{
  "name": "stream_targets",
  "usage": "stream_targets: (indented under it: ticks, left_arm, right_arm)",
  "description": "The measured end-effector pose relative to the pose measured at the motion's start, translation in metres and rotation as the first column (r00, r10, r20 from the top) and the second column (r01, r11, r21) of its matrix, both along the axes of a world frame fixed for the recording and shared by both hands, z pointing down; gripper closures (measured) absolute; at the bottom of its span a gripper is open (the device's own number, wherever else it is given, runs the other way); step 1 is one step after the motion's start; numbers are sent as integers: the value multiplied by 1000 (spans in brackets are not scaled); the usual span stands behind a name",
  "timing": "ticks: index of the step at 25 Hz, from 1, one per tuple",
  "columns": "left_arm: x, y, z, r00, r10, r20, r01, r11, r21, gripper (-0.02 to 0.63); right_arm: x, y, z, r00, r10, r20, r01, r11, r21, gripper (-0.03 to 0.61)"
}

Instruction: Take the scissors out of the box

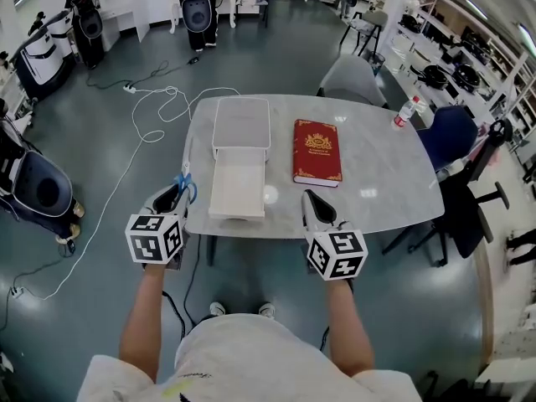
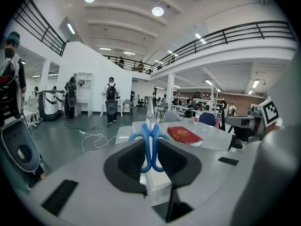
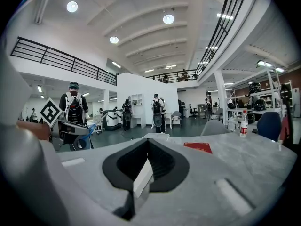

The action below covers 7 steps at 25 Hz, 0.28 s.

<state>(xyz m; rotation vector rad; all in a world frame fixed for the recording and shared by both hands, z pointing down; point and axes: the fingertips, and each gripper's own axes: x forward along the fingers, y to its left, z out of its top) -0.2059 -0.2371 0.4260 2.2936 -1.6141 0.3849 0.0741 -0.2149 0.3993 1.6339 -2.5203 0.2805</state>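
Overhead, showed one scissors (image 1: 186,188) grasped by left claw (image 1: 177,198), right claw (image 1: 311,201) clenched empty, one box (image 1: 238,189), one book (image 1: 317,151).

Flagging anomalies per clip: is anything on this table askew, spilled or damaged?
Nothing stands out. The white box lies open on the table, the red book flat beside it, the bottle upright; the left gripper holds the scissors.

Free tabletop (image 1: 381,174) right of book (image 1: 317,151) — box (image 1: 238,189) left
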Motion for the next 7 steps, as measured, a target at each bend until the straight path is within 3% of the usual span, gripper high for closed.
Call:
stream_targets:
  ticks: [7]
  left_arm:
    - [-8,9,-1,1000,5,-3,-5,1000,1,535]
  right_arm:
    - [-8,8,-2,1000,2,-2,-2,1000,2,574]
